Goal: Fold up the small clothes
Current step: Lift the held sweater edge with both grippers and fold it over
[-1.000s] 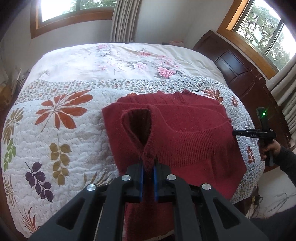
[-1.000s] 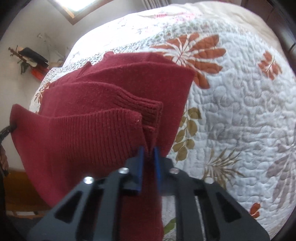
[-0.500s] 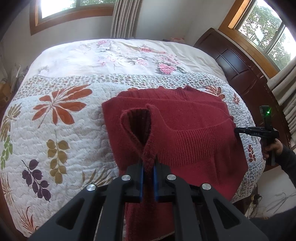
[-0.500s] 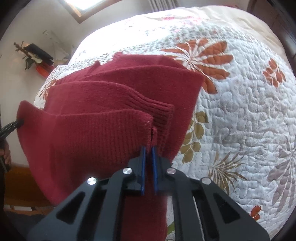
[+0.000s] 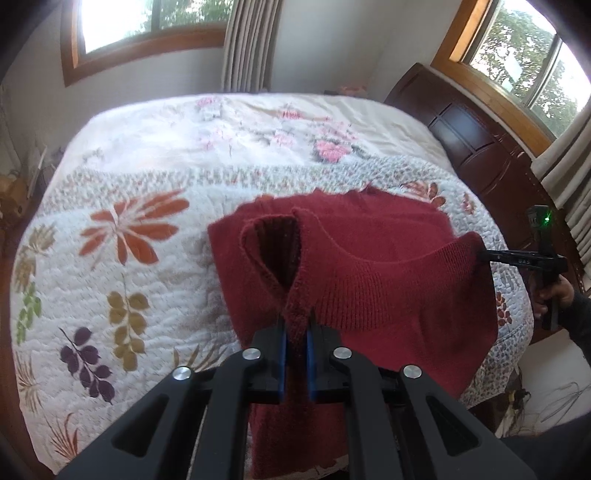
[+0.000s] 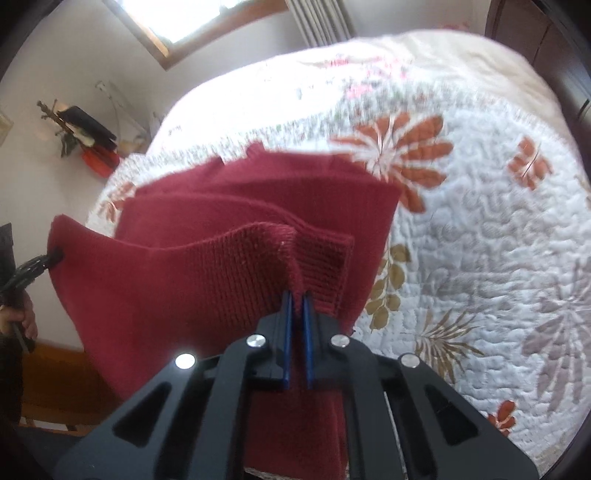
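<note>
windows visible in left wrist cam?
2. One window at upper left behind the bed, beside the curtain; one window at upper right above the dark headboard. More may lie outside the frame.

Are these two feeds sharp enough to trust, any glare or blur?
Left wrist view: red sweater near the left gripper is fairly sharp, windows blown out. Right wrist view: motion blur on quilt, glare at the far bed edge.
</note>
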